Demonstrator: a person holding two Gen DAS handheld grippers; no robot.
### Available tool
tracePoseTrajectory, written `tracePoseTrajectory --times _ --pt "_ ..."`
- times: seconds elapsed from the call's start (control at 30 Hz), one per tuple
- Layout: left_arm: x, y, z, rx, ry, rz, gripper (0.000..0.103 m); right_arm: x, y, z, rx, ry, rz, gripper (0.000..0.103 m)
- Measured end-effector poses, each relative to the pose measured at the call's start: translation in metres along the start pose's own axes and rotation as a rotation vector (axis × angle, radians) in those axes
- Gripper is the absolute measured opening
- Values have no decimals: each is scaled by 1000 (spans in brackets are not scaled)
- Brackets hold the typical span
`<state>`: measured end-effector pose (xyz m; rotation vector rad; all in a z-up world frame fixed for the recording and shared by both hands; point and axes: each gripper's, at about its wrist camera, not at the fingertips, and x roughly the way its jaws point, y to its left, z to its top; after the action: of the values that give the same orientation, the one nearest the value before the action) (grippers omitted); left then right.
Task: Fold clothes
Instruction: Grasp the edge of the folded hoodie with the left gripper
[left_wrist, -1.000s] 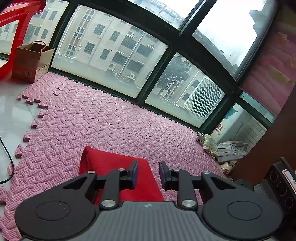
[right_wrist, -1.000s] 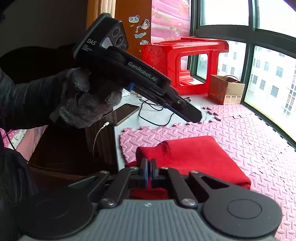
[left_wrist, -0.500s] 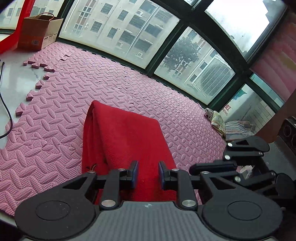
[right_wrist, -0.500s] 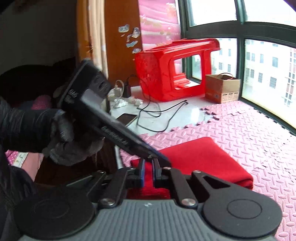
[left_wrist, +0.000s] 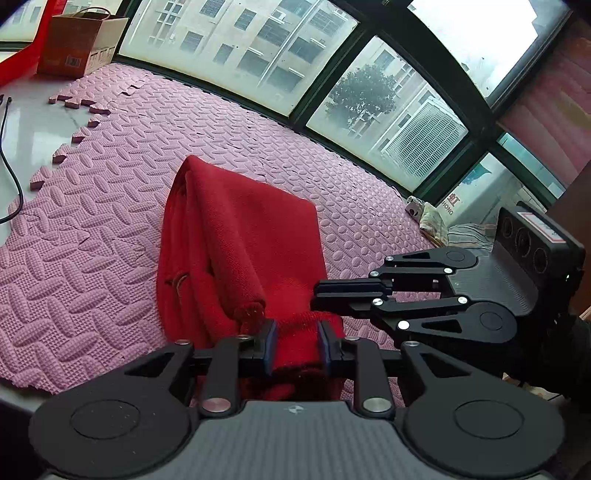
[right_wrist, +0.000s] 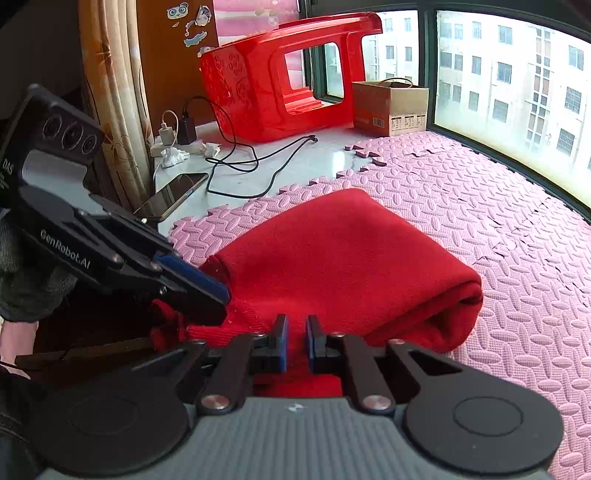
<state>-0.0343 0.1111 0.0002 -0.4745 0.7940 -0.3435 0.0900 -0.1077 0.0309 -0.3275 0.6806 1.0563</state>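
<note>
A red knit garment (left_wrist: 240, 240) lies folded on the pink foam mat (left_wrist: 110, 155); it also shows in the right wrist view (right_wrist: 343, 254). My left gripper (left_wrist: 295, 349) is open, with the garment's near edge between its jaws. It also shows in the right wrist view (right_wrist: 199, 295), low at the garment's left corner. My right gripper (right_wrist: 295, 341) is slightly open over the near edge of the cloth. It also shows in the left wrist view (left_wrist: 321, 295), at the garment's right side.
A red plastic stool (right_wrist: 284, 74) and a cardboard box (right_wrist: 389, 107) stand at the window end. A phone (right_wrist: 171, 195), charger and cables (right_wrist: 240, 162) lie on the white sill. Folded cloths (left_wrist: 443, 229) sit at the mat's far corner.
My left gripper has come down onto the garment's near edge, next to the right gripper. My right gripper has opened from shut on the cloth to a narrow gap.
</note>
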Motion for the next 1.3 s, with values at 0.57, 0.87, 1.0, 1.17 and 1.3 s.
tracePoseTrajectory --times 0.57,0.87,1.0,1.17,1.3 --pt "2 5 -3 -22 11 -21 26 57 -70 4 118 50 -232 18" --pt "1 8 -3 -48 11 -37 26 68 -37 57 28 22 -66 20" --pt "0 10 -3 -62 7 -43 26 96 -25 69 -35 54 -24 21" --pt "-3 13 -3 -87 -4 -46 26 127 -19 60 -55 108 -22 21" --pt "-3 15 -3 -102 -3 -56 26 122 -21 57 -32 93 -24 21"
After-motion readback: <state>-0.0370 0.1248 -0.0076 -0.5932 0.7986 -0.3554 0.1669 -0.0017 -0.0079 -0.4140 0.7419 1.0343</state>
